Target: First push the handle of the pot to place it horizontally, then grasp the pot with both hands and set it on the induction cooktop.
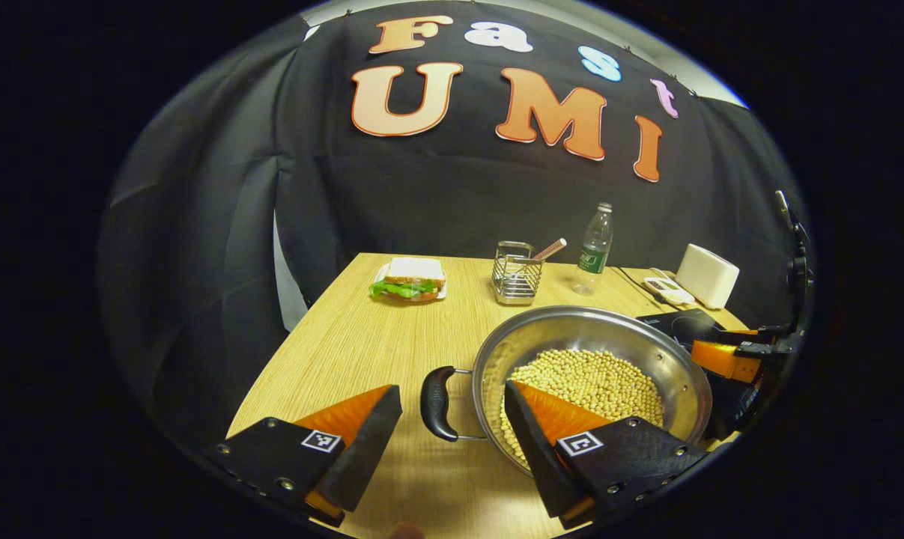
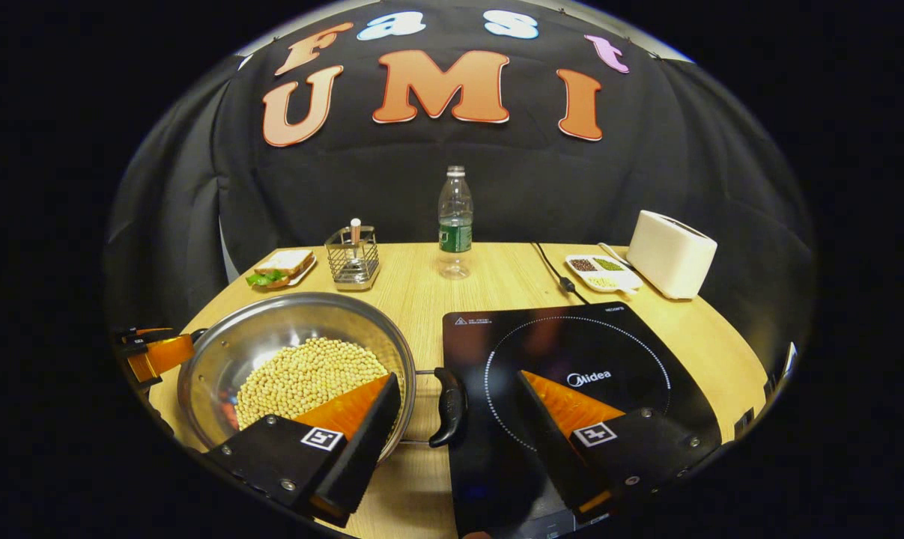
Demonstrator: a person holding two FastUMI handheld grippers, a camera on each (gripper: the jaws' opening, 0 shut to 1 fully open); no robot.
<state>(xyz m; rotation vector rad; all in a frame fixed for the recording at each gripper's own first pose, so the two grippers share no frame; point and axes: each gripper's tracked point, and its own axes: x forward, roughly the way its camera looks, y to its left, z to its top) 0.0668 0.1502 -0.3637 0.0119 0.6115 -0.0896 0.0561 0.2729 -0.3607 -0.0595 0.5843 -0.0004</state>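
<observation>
Grasp step: left tool (image 1: 452,419) and right tool (image 2: 459,408) gape wide, each straddling a pot (image 2: 294,359) handle; next, close both.

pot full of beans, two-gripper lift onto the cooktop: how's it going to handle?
Likely heavy: the pot is steel and the beans cover its bottom. Loose beans may slide if it tilts, so keep it level. The polished rim looks slippery; each black handle sits between open fingers and probably gives the better hold. The cooktop is close.

Both tongs, left (image 1: 452,442) and right (image 2: 459,427), apparently gape wide.
</observation>
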